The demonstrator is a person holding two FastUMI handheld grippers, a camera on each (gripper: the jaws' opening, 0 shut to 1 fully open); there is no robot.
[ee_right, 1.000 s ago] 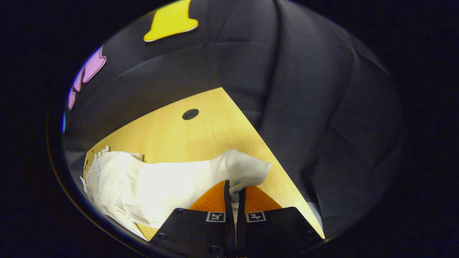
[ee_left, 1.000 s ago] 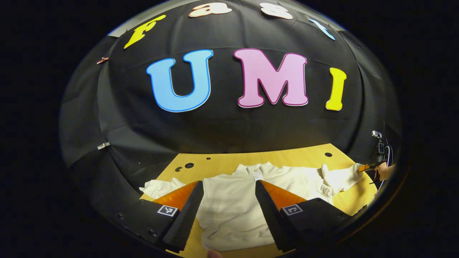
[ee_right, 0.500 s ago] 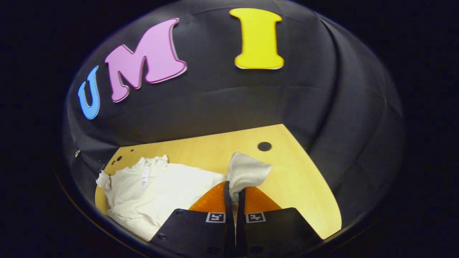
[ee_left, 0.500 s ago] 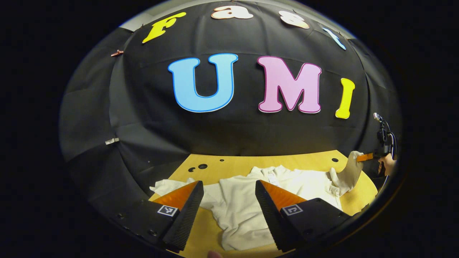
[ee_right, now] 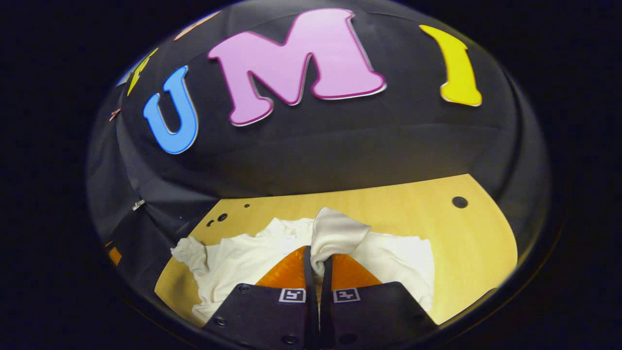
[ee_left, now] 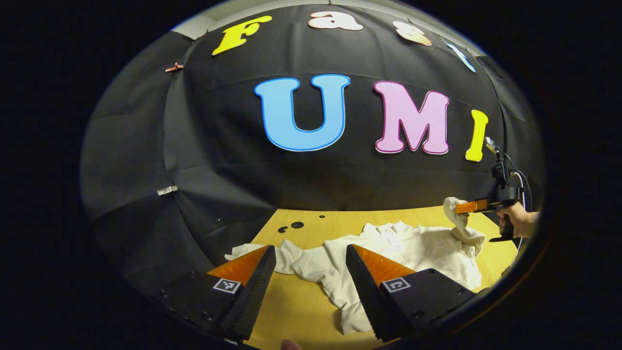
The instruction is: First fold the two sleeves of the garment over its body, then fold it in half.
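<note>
Wooden worktop [ee_left: 301, 311] carries the white garment [ee_left: 413, 253], lower right of the left gripper view. Sleeve cuff [ee_right: 337, 233] is pinched, lifted, by right gripper [ee_right: 318, 265], probably over the body. Left gripper [ee_left: 308, 272] fingers are spread, nothing held.

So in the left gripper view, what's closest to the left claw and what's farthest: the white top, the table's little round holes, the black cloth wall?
1. White top: just beyond the left claw, partly behind one finger.
2. Round holes: farther back on the table, near its far edge.
3. Black cloth wall: behind the table, farthest.
</note>
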